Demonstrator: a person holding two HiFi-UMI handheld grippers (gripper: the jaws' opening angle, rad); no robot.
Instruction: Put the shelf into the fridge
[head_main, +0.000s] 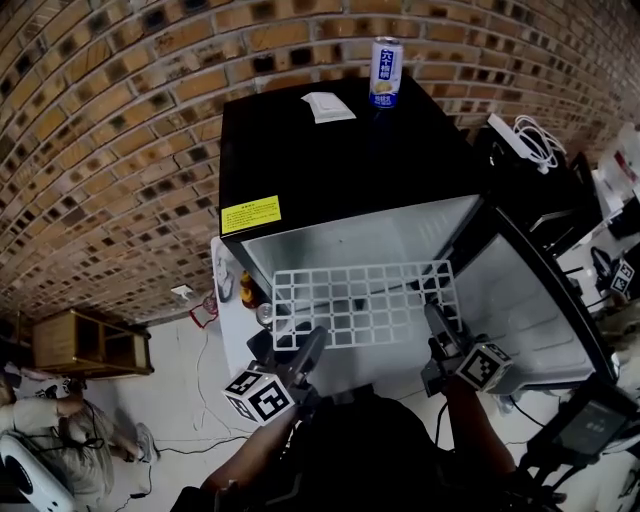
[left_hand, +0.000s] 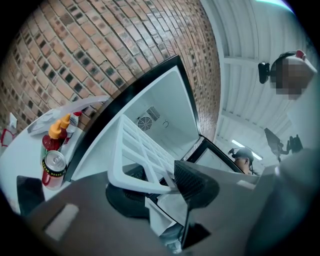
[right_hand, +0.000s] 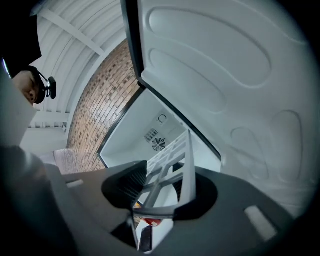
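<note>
A white grid shelf (head_main: 365, 303) hangs level in front of the open black fridge (head_main: 340, 160), its far edge at the mouth of the white cavity. My left gripper (head_main: 308, 345) is shut on the shelf's near left corner, and my right gripper (head_main: 437, 320) is shut on the near right corner. In the left gripper view the shelf (left_hand: 137, 150) runs from the left gripper (left_hand: 160, 182) toward the fridge's back wall (left_hand: 155, 107). In the right gripper view the shelf (right_hand: 172, 160) sits between the pads of the right gripper (right_hand: 162, 189), pointing at the rear fan grille (right_hand: 158, 144).
The fridge door (head_main: 520, 290) stands open on the right. A drink can (head_main: 386, 72) and a white card (head_main: 328, 106) lie on the fridge top. Left of the fridge a white table (left_hand: 20, 155) carries sauce bottles (left_hand: 57, 132) and a can (left_hand: 54, 167). A wooden rack (head_main: 90, 345) stands far left.
</note>
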